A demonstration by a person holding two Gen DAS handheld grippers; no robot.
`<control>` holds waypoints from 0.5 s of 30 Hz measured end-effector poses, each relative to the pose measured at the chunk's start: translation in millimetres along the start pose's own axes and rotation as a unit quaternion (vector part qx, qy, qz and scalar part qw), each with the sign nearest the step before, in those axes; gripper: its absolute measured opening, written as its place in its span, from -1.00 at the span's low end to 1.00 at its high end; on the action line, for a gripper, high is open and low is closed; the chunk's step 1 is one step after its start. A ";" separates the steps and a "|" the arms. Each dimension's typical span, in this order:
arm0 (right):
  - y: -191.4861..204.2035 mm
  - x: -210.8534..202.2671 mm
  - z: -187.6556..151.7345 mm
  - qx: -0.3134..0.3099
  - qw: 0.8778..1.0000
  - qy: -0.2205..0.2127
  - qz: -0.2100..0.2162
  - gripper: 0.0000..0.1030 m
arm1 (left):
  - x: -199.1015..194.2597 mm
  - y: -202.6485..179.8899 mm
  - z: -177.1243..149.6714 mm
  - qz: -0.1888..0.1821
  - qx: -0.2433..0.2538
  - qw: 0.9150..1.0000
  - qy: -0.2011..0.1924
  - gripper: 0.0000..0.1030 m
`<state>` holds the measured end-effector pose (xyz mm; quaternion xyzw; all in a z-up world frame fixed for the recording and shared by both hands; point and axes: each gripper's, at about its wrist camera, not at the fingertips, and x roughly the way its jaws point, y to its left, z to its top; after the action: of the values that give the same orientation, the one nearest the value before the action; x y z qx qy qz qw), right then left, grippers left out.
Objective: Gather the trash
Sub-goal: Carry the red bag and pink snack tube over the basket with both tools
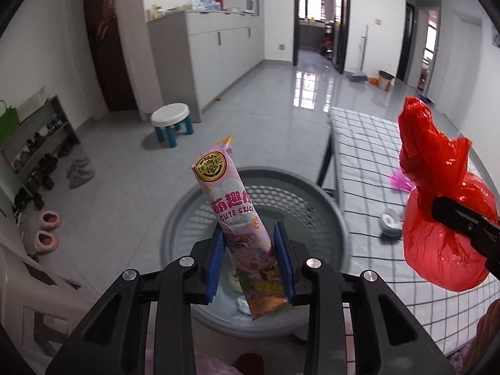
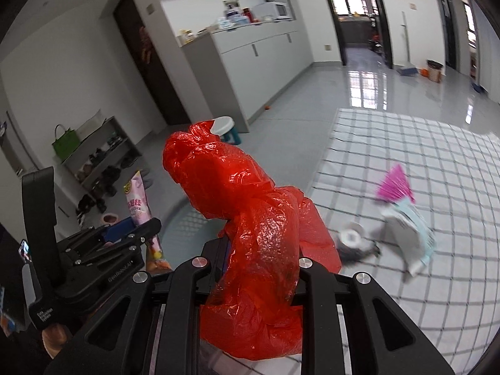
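Two pieces of trash are in hand. From the left wrist, the left gripper point(image 1: 252, 261) pinches a long pink printed snack wrapper point(image 1: 238, 215) between its blue pads, directly above the round grey mesh-walled basket point(image 1: 325, 206), presumably so it can drop in. From the right wrist, the right gripper point(image 2: 261, 268) clamps a knotted red plastic bag point(image 2: 250, 225) over the checked white cloth point(image 2: 406, 143) (more litter remains there: a pink-fringed paper scrap point(image 2: 394, 185)), beside the basket.
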<state>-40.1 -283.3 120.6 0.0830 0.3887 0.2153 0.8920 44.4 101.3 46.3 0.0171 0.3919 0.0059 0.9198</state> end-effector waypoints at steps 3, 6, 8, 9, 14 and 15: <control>11.0 16.4 7.5 -0.010 1.000 0.006 0.006 -0.60 | 6.8 12.4 2.8 0.006 -0.008 1.000 0.002 -0.39; 19.5 34.9 8.3 -0.017 1.000 0.020 0.009 -0.60 | 14.5 16.7 3.8 0.009 -0.009 1.000 0.006 -0.39; 22.0 48.7 6.3 -0.022 0.999 0.033 0.007 -0.60 | 20.4 18.1 3.1 0.010 -0.008 1.000 0.009 -0.39; 23.4 54.5 5.6 -0.023 0.999 0.038 0.006 -0.60 | 25.3 18.9 2.1 0.011 -0.009 1.000 0.014 -0.39; 23.2 80.7 -0.1 -0.023 0.998 0.063 0.009 -0.60 | 38.8 21.8 -2.8 0.019 -0.013 0.999 0.031 -0.38; 22.9 84.4 -0.8 -0.023 0.997 0.067 0.009 -0.60 | 40.6 23.7 -3.7 0.020 -0.015 0.999 0.033 -0.37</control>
<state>3.1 -225.0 71.7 0.0512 0.4420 0.2375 0.8635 69.8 126.1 15.3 0.0111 0.4214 0.0307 0.9063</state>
